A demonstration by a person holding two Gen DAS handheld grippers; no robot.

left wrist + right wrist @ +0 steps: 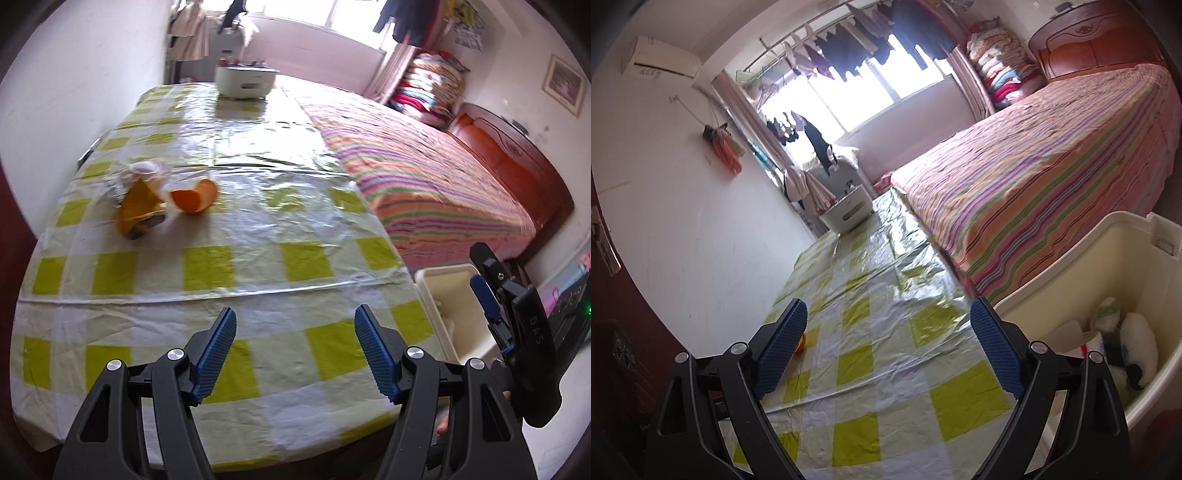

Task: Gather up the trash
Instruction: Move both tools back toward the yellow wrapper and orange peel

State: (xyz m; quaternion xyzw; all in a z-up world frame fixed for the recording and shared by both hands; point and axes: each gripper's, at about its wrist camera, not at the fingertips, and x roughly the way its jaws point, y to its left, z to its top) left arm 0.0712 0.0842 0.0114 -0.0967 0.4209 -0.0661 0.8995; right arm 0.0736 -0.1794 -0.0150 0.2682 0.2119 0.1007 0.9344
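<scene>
The left hand-held gripper (295,332) stands spread and empty at the bottom of its own view, blue ribbed pads over the near edge of the counter (258,229). The right hand-held gripper (888,332) is likewise spread wide with nothing between its pads; in the left view it shows at the right edge, above the bin (443,275).

The remaining trash sits in the left half of the left view, well apart from both: an orange peel (194,199), cupped and waxy; just beside it a crumpled yellow wrapper (138,212); and behind those a clear, crinkled plastic piece (146,171), blurred.

Likely trouble: the counter's cover is a thin, glossy, wrinkled checked plastic sheet, so pads closing low could pinch it and drag everything along. The three pieces lie close together, so one grasp may knock a neighbour away. The curved peel could squirt out of a hard pinch, and the light wrapper could slip free on the carry.

The bin is a smooth cream plastic tub at lower right of the right view, already holding white, soft-looking scraps.
</scene>
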